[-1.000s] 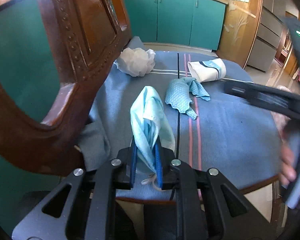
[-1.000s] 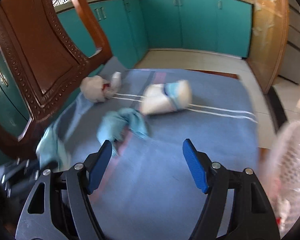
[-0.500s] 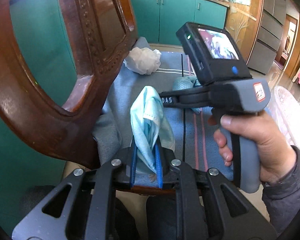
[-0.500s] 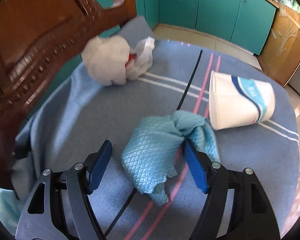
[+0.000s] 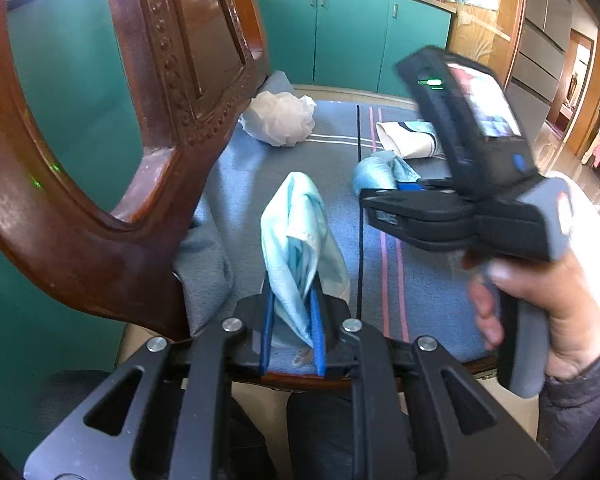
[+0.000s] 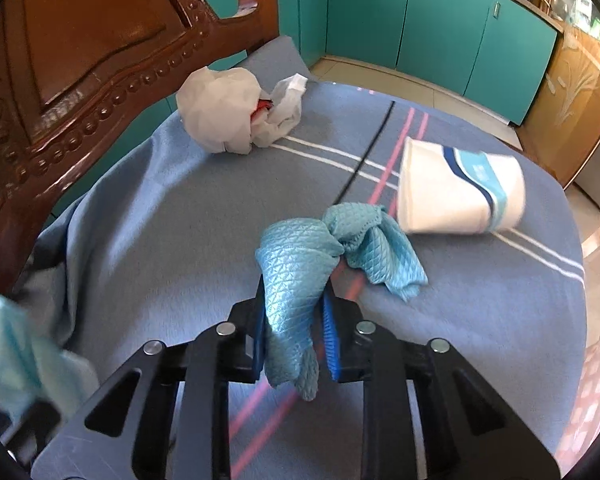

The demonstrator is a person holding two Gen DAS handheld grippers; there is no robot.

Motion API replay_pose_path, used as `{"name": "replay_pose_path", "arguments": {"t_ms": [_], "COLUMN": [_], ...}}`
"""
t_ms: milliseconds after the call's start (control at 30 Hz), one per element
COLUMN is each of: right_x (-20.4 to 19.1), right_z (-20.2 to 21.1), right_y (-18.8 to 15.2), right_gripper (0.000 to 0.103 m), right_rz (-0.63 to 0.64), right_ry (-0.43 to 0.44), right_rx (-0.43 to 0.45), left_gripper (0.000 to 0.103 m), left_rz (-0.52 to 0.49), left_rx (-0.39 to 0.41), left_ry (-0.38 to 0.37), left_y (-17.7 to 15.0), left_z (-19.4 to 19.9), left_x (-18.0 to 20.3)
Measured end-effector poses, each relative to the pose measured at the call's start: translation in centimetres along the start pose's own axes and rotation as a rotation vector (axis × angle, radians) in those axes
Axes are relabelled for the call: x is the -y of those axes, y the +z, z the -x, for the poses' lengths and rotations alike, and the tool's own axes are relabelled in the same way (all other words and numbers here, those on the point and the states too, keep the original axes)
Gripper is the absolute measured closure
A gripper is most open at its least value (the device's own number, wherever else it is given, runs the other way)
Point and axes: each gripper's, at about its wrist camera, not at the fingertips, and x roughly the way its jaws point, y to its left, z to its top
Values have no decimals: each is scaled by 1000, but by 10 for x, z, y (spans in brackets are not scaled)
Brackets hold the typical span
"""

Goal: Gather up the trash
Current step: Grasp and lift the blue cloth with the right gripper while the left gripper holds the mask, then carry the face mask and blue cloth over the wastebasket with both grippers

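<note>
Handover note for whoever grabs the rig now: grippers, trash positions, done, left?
Left gripper: shut on a light blue face mask, held off the table.
Right gripper: shut on the teal textured cloth, whose far end lies on the blue tablecloth.
On the table: crumpled white paper wad near the chair back, paper cup on its side.
Done: two items gripped. Left: bin both, then collect wad and cup.

Surface: chair seat under a blue striped cloth [image 6: 180, 240]
Back left: crumpled white wrapper [image 6: 224, 112], beside the carved backrest
Right: paper cup [image 6: 460, 196], lying on its side
Centre: teal rag [image 6: 340, 240], touching the cup
</note>
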Motion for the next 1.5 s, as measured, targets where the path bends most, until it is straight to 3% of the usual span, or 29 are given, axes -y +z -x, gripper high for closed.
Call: {"name": "replay_pose_path", "arguments": {"t_ms": [600,1100,1500], "right_x": [72,86,78], "right_z": [66,77,80], "right_y": [-48,-59,-71], "right_gripper": [79,79,79], "right_rz": [-105,-139,-62], "right_ry": [32,10,-86], "right_rx": [57,80,69], "left_gripper": [86,86,86], "left_rz": [-11,2,-19], "left_rx": [-28,-41,-22], "left_ry": [-64,-94,-87], "left_y": [1,2,6], "left_z": [-13,-19,-16], "left_x": [21,26,35]}}
